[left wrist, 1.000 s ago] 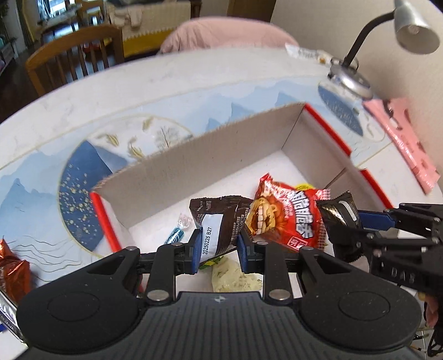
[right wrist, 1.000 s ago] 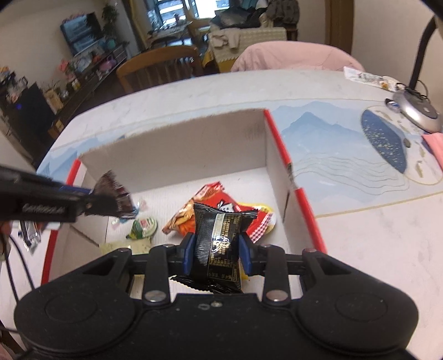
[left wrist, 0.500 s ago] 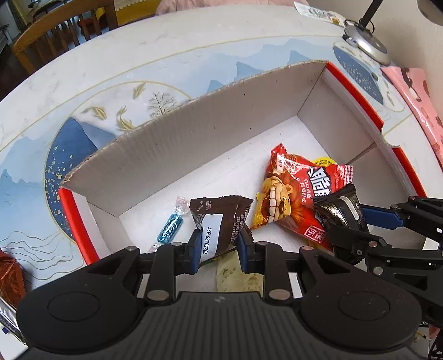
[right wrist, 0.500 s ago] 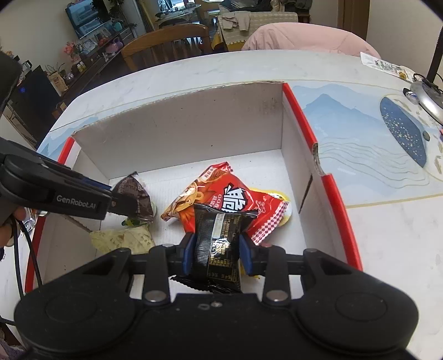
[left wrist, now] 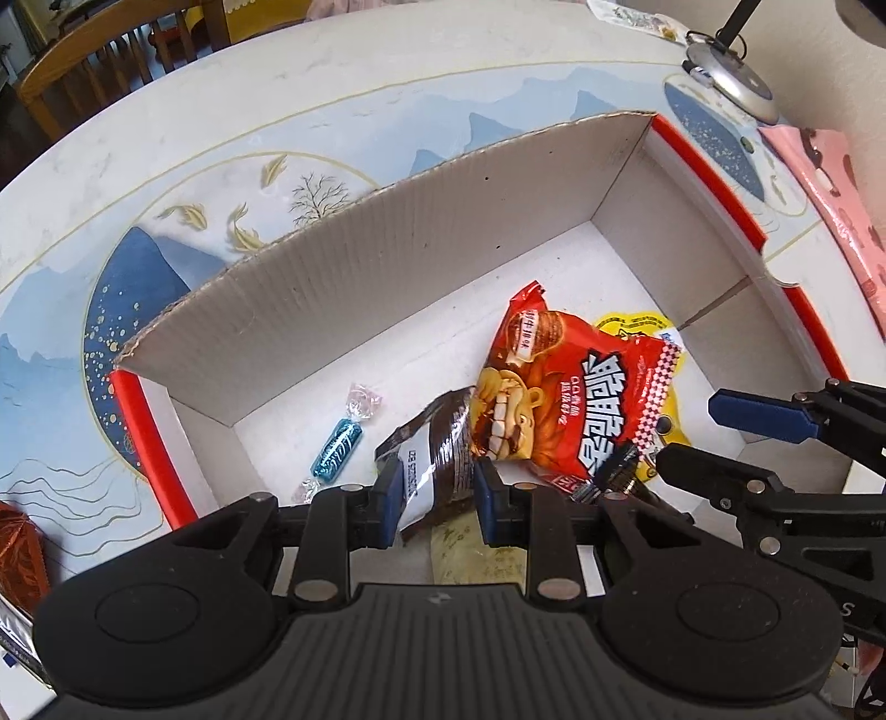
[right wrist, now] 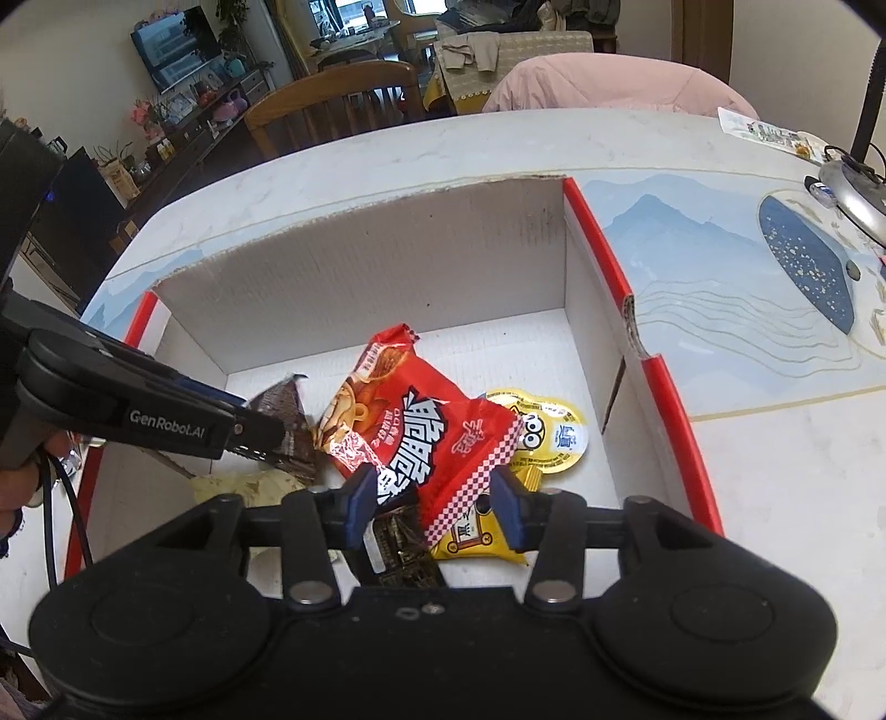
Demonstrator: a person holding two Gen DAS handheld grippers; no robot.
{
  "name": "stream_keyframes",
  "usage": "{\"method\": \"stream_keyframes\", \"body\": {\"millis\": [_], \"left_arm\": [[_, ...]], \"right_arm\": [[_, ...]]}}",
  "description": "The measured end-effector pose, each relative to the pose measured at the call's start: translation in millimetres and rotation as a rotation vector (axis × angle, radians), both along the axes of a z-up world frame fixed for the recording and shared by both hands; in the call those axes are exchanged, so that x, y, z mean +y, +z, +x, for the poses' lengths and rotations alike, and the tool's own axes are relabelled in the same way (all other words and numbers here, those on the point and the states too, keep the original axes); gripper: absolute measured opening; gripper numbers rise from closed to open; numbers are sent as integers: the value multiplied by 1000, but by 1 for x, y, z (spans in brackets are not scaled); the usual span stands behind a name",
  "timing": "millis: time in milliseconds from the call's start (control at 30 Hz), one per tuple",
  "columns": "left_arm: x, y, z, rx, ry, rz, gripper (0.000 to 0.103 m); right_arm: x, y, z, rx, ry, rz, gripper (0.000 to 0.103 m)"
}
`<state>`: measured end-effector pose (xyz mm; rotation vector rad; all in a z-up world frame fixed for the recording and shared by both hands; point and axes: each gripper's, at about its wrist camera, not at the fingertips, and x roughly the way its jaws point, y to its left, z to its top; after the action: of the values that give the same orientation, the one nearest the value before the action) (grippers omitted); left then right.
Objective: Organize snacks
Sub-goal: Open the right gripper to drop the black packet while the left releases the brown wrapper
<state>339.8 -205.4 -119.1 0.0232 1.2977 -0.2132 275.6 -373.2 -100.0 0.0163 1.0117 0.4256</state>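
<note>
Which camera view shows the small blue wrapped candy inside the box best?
The left wrist view. There the blue candy lies in plain sight on the white floor of the box, left of the brown packet. In the right wrist view I cannot find it; the left tongs cover that side of the box.

A home: dining chair, television, cluttered shelves.
</note>
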Motion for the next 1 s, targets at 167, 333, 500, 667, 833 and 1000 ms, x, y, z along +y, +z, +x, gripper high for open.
{"method": "stream_keyframes", "body": {"millis": [167, 333, 500, 667, 833, 1000], "left_arm": [[3, 8, -9, -26, -4, -27, 29], [10, 20, -21, -66, 8, -58, 42], [18, 36, -36, -112, 6, -85, 43], [24, 53, -52, -166, -4, -103, 43], [32, 69, -70, -217, -15, -122, 44], [47, 83, -88, -276, -16, -131, 49]], "right_arm": [[1, 10, -7, -23, -1, 9, 53], [7, 23, -17, -49, -2, 22, 57], [14, 37, -29, -84, -2, 32, 64], [22, 48, -38, -106, -7, 45, 67], [31, 59, -50, -139, -5, 69, 74], [43, 71, -59, -169, -7, 92, 80]]}}
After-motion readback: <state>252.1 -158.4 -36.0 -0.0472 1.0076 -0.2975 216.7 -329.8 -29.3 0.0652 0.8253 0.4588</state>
